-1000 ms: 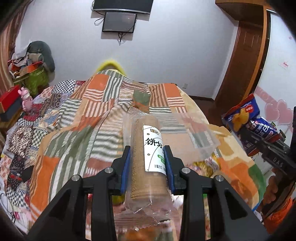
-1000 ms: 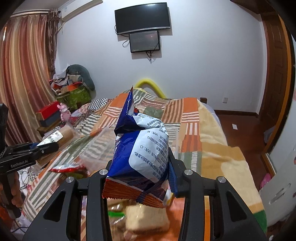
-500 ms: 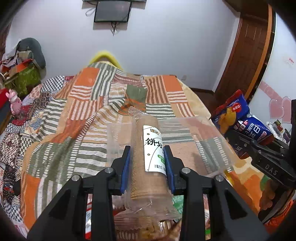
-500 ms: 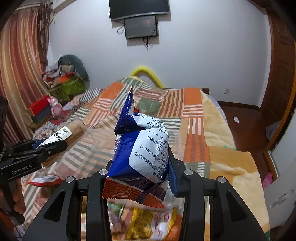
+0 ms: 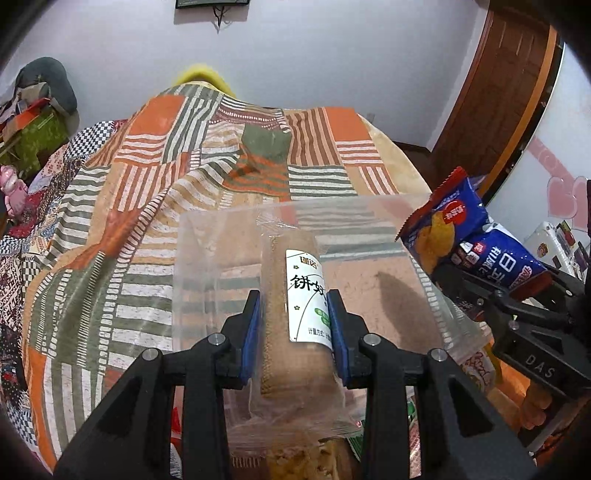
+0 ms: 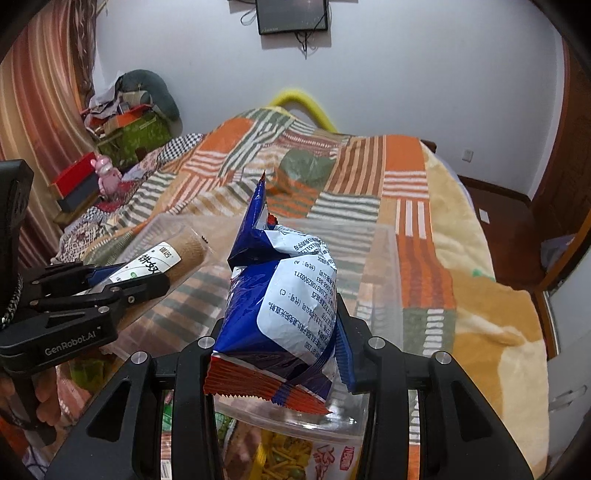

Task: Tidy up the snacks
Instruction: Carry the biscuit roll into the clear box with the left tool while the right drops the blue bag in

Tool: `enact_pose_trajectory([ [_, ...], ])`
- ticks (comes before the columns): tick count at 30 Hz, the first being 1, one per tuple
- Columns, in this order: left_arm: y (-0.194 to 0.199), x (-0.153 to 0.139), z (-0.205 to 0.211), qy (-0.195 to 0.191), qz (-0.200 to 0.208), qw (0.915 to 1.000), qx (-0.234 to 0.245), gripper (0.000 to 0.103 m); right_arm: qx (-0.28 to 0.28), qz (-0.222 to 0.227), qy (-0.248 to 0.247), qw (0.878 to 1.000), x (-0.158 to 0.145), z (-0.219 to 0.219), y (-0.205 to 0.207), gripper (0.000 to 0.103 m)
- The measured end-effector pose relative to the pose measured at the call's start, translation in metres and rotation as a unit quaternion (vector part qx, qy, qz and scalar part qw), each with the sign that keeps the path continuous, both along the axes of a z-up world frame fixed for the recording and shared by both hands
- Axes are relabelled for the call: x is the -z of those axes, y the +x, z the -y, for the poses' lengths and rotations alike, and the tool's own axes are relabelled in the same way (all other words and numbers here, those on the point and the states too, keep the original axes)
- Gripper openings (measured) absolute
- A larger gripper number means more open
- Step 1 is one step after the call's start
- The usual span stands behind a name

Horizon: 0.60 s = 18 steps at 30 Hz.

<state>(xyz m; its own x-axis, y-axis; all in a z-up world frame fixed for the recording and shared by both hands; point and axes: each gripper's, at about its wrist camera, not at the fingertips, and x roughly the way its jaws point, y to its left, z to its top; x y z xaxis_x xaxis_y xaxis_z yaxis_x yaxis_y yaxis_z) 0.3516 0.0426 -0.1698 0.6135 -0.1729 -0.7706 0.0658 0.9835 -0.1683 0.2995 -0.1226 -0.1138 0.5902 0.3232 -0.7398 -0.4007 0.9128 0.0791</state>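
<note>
So the biscuit roll (image 5: 295, 306), a brown cylinder in clear wrap with a white label, is clamped between the blue pads of the left gripper (image 5: 295, 314), jaws closed tight on its sides. It's held up in the air, pointing out over a clear plastic bin (image 5: 207, 266) that sits on the bed. From the right wrist view you can see the same roll (image 6: 177, 254) poking out of the left gripper (image 6: 147, 277) above the bin's left side.

The right gripper (image 6: 277, 332) has its jaws shut on a blue chip bag (image 6: 284, 295), red crimped edge at the bottom and white printed back panel facing the camera. That bag is up in the air too, over the near edge of the bin (image 6: 384, 280). In the left wrist view the chip bag (image 5: 465, 243) shows its front, off to the right of the roll and apart from it.

Below both grippers there are more snack packets (image 6: 280, 458) lying around, yellowish stuff in printed wrappers. Everything sits on a patchwork blanket (image 5: 129, 221) in orange, green and white stripes. Behind that, a white wall with a small screen (image 6: 291, 16) mounted on it, striped curtains (image 6: 40, 110) on the left.
</note>
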Motion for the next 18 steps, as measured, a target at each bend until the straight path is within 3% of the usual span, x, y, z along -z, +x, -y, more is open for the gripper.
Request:
enact_pose_trajectory([
  [6, -0.011, -0.014, -0.002, -0.007, 0.014, 0.9999, 0.001, 0.037, 0.004, 0.003, -0.007, 1.0, -0.004, 0.003, -0.006, 0.044],
  [11, -0.029, -0.031, -0.004, 0.015, 0.03, 0.9994, 0.0, 0.039, 0.009, 0.024, 0.0, 1.0, -0.02, 0.01, -0.018, 0.055],
  [16, -0.058, -0.054, -0.015, 0.027, 0.062, 0.9977, 0.0, 0.056, 0.007, 0.045, 0.018, 0.999, -0.039, 0.021, -0.036, 0.061],
  [18, -0.074, -0.063, -0.021, 0.041, 0.076, 0.9963, -0.002, 0.065, 0.008, 0.05, 0.026, 0.998, -0.044, 0.023, -0.041, 0.07],
])
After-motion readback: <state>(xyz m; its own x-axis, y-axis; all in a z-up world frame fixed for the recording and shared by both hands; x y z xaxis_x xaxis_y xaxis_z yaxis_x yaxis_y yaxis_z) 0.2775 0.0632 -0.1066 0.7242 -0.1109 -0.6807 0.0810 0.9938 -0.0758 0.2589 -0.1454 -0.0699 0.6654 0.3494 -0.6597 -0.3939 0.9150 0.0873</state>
